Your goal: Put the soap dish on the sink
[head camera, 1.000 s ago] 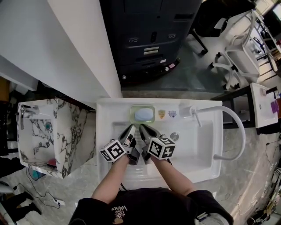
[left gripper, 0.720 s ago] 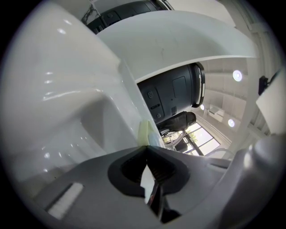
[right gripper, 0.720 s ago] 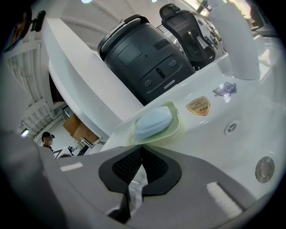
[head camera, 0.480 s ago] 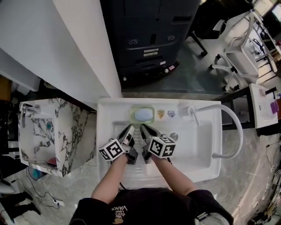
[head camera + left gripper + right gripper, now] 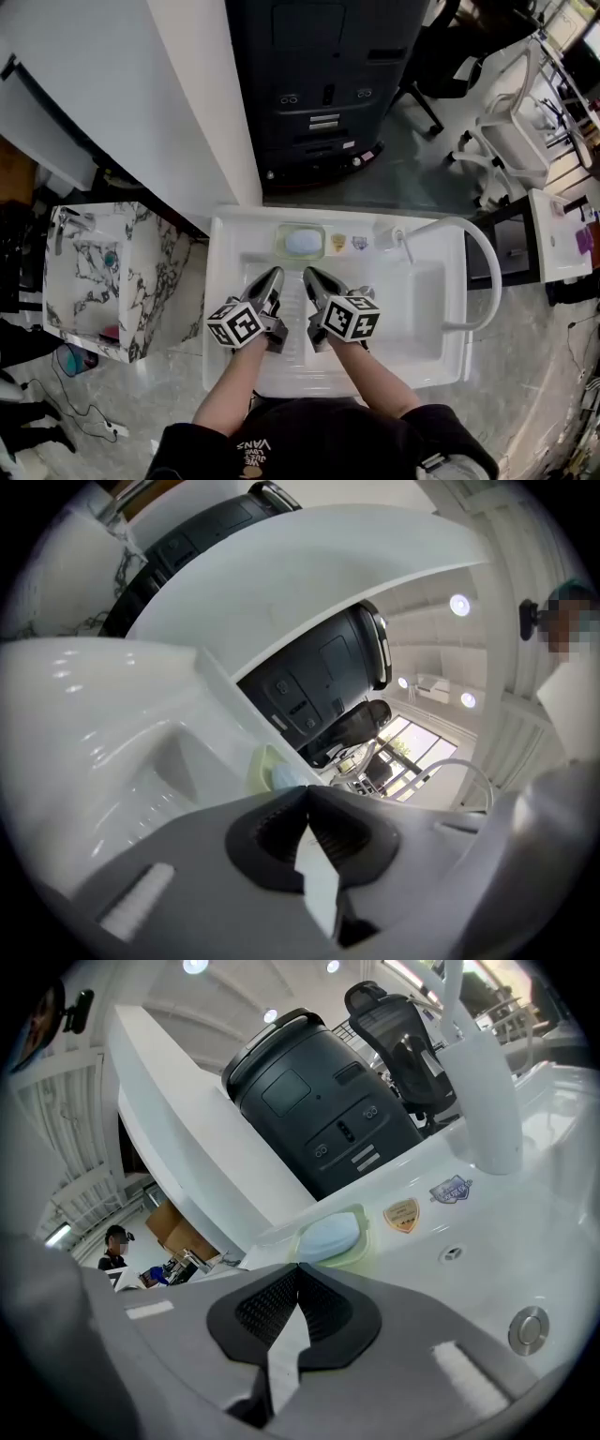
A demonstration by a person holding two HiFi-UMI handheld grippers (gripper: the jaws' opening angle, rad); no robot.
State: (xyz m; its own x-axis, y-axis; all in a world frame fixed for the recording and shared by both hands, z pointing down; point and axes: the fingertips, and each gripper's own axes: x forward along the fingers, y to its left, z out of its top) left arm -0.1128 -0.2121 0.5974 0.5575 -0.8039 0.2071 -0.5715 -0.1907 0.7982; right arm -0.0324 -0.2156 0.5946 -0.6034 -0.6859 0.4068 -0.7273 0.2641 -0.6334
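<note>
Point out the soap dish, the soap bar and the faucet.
soap dish (image 5: 279, 242): head view, its left rim.
soap bar (image 5: 328, 1235): right gripper view, its top face.
faucet (image 5: 487, 1101): right gripper view, middle of the white spout.

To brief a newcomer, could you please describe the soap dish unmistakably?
On the back ledge of the white rectangular sink, left of the white faucet, sits a pale green rectangular soap dish. Unlike the two flat stickers beside it, it holds a light blue oval soap.

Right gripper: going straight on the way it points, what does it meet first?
Right gripper, shut, aims at the soap dish on the sink ledge; probably that first, though depth is unclear.
</note>
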